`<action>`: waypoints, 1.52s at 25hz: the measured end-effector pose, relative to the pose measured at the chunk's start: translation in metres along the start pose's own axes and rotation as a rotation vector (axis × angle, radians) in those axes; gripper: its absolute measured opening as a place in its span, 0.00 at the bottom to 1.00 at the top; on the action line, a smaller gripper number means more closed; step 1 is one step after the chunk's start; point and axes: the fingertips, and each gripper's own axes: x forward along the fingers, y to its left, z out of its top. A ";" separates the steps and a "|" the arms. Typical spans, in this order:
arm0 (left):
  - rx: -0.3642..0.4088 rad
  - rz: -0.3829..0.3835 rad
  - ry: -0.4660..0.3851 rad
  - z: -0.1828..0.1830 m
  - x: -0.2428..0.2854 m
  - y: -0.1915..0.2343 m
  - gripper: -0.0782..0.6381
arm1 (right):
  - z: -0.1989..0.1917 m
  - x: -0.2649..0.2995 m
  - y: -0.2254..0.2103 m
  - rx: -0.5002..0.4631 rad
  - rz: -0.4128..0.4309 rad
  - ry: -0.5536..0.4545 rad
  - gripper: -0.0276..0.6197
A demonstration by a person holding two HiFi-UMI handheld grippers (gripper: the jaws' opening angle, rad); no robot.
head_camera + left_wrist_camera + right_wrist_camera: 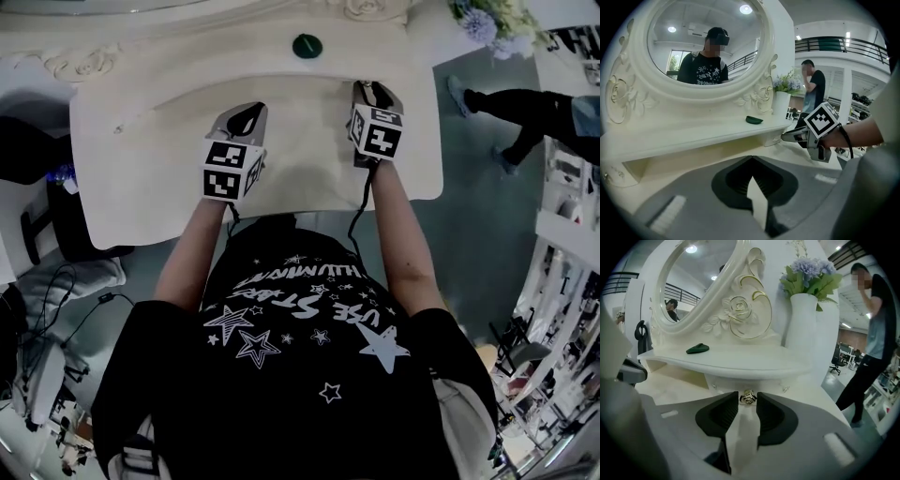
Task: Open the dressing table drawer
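The white dressing table (141, 187) has a raised shelf under its oval mirror (703, 42). A small drawer front (768, 384) sits beneath the shelf's right end, with a metal rose-shaped knob (748, 397). My right gripper (748, 400) reaches to that drawer and its jaw tips lie against both sides of the knob. In the head view the right gripper (373, 89) is at the shelf's edge. My left gripper (246, 111) hovers over the tabletop's middle, shut on nothing, its tips (751, 158) meeting. From the left gripper view the right gripper (785, 137) touches the shelf's underside corner.
A dark green dish (307, 45) lies on the shelf. A white vase (801, 319) of flowers stands at the shelf's right end. A person (869, 333) stands to the right of the table. Cables and a black box (66, 225) lie at the left.
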 end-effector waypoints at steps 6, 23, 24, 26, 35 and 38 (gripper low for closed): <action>0.001 -0.005 0.003 -0.001 0.003 0.003 0.11 | 0.000 0.002 0.000 -0.033 0.017 0.009 0.23; 0.022 0.001 -0.007 0.000 -0.010 -0.007 0.11 | -0.012 -0.015 -0.001 -0.025 0.014 0.029 0.23; 0.022 0.002 -0.009 0.000 -0.010 -0.008 0.11 | -0.014 -0.016 -0.001 -0.026 0.015 0.030 0.23; 0.021 0.002 -0.011 0.000 -0.011 -0.009 0.11 | -0.017 -0.019 0.000 -0.026 0.016 0.033 0.23; 0.037 0.003 -0.013 -0.001 -0.015 -0.016 0.11 | -0.026 -0.031 0.001 -0.022 0.017 0.040 0.23; 0.038 0.007 -0.016 0.000 -0.018 -0.018 0.11 | -0.029 -0.035 0.002 -0.020 0.016 0.046 0.23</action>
